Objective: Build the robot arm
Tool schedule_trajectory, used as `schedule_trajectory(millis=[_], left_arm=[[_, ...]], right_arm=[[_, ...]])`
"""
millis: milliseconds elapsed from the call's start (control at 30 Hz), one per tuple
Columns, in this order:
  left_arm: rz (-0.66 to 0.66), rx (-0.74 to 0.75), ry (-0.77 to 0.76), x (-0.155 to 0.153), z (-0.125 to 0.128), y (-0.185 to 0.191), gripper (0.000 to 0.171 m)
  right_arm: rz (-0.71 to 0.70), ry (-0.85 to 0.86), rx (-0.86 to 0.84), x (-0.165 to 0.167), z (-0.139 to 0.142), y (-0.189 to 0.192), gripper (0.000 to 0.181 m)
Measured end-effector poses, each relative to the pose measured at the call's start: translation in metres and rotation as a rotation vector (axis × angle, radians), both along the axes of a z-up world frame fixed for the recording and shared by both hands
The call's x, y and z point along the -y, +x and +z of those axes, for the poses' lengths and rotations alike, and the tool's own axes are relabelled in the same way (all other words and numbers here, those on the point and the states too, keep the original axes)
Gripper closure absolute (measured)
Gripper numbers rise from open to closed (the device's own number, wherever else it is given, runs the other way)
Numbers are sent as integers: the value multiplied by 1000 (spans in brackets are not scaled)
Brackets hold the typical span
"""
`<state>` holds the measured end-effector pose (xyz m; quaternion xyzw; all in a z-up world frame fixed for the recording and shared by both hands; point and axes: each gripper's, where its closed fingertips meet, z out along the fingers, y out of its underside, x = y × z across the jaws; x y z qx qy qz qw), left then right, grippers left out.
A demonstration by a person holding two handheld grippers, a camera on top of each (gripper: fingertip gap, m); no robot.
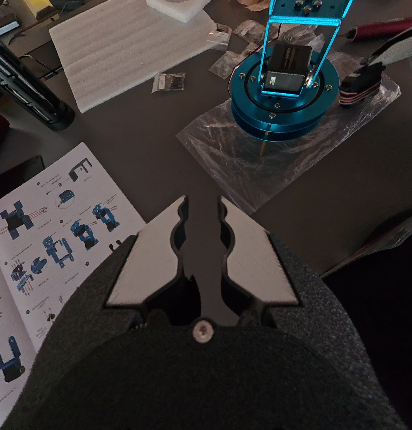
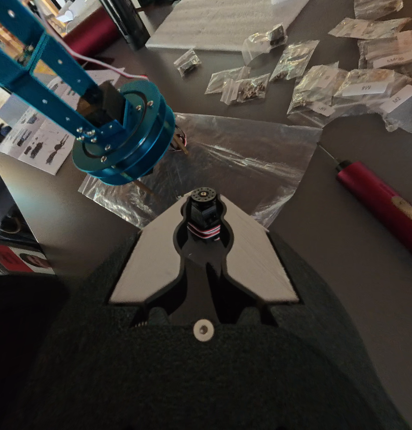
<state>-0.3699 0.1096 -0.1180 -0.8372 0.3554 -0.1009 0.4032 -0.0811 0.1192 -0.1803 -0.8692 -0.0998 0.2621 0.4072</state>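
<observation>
A blue metal robot-arm assembly with a round base [image 1: 284, 109] and an upright bracket around a black servo [image 1: 287, 69] stands on a clear plastic bag [image 1: 246, 167]. It also shows in the right wrist view [image 2: 130, 139]. My left gripper [image 1: 202, 202] is open and empty above the dark table, short of the bag's near corner. My right gripper [image 2: 203, 202] is shut on a black servo motor [image 2: 203, 215] with red, white and black wires wound round it. That held servo shows in the left wrist view [image 1: 361, 79], right of the blue base.
An open instruction booklet [image 1: 49, 232] lies at the left. White foam sheets [image 1: 130, 53] lie at the back. Several small bags of hardware [image 2: 316, 76] are scattered behind the assembly. A red-handled tool [image 2: 381, 204] lies at the right. A black cylinder [image 1: 25, 93] lies at the far left. The gap from one gripper's tips to the other's is roughly 30 cm.
</observation>
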Motion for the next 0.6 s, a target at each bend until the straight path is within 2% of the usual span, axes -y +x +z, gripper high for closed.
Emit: schedule_trajectory(millis=[133,333,467,600], left_arm=[[-27,-30,-6,-1,1,11,148],[-34,-49,-33,1,-6,35,149],[60,44,-106,5,-20,48,150],[171,46,-141,7,-26,54,151]], right_arm=[[4,28,26,11,-1,-1,161],[48,23,-35,20,2,-1,160],[113,52,-173,20,20,-4,161],[163,80,-245,17,35,13,161]])
